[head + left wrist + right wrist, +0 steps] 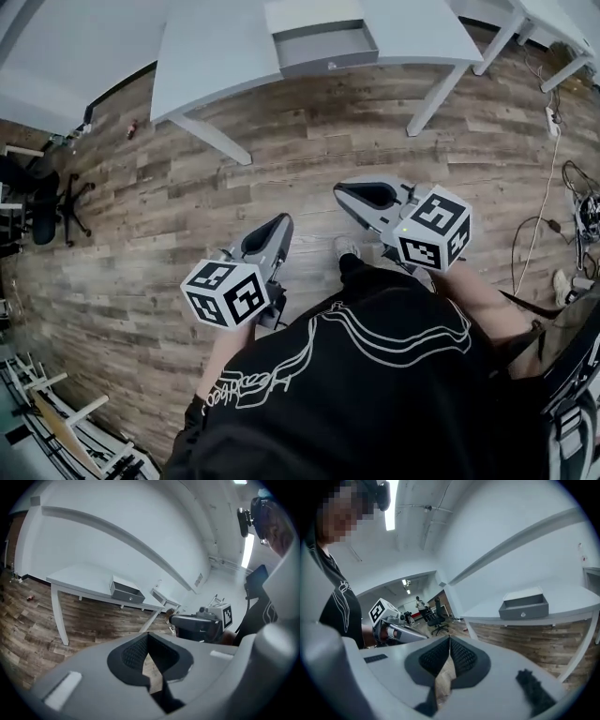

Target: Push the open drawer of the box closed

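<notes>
Well ahead on the counter (216, 56) sits the box (314, 14), drawer (328, 45) open; left tool (274, 231) and right tool (364, 195), both closed on nothing, hang far off; best step in, press its front squarely.

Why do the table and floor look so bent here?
Head view: the wide lens bows the white table and the floor planks. Left gripper view: dark rounded corners, its own jaws soft up close. Right gripper view: the ceiling light glares.
</notes>
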